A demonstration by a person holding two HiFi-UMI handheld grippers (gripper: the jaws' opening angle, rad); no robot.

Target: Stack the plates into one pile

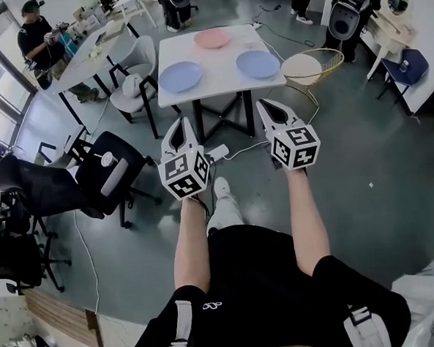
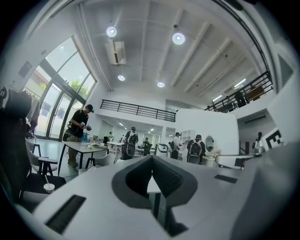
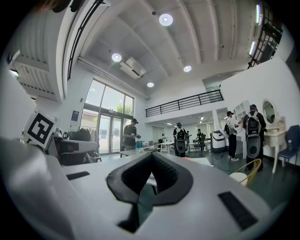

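Three plates lie apart on the white square table [image 1: 218, 77] ahead of me: a blue plate [image 1: 180, 77] at the near left, a second blue plate [image 1: 258, 64] at the near right, and a pink plate [image 1: 212, 38] at the far edge. My left gripper [image 1: 179, 130] is shut and empty, held over the floor short of the table. My right gripper [image 1: 270, 109] is also shut and empty, level with the table's near right leg. In both gripper views the jaws [image 2: 151, 159] [image 3: 151, 156] meet at their tips, and only the table's edge shows past them.
A black office chair [image 1: 100, 176] stands to my left, a white chair [image 1: 135, 86] by the table's left side, and a round wire-frame stool [image 1: 310, 69] at its right. A cable and power strip [image 1: 219, 153] lie on the floor under the table. People stand at the far tables.
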